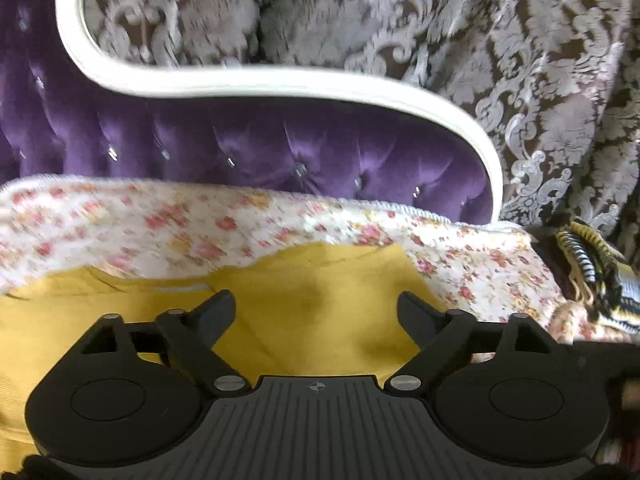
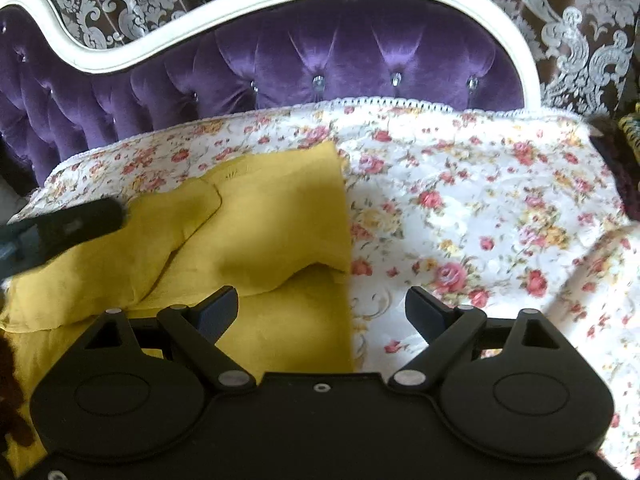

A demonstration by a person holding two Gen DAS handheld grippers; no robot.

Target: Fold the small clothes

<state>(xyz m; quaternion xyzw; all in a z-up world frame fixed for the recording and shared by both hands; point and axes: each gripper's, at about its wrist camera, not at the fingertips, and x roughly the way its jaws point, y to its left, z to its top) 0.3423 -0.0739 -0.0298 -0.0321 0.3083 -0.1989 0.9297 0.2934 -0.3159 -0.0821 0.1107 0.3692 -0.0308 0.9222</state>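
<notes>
Although the mustard-yellow cloth garment already lies partly folded on the left part of the white rose-print quilt, its upper flap sits loose and humped, with one edge lifted just ahead of the right hand-held gripper. That raised edge looks likely to slide or spring back if either tool brushes it, and a pinch taken too deep could catch the quilt along with the garment and drag both out of line. Both tools stand wide apart at the fingers and hold nothing: the left hand-held gripper hovers over the yellow cloth with fabric showing between its fingers but not pressed, and the right one straddles the garment's right edge. The garment's near and left portions are cut off behind the tool bodies, so its overall shape and kind cannot be made out. Motion blur softens the left wrist view, and a striped yellow-and-black item at the bed's edge stays unidentifiable beside the purple tufted velvet headboard.
</notes>
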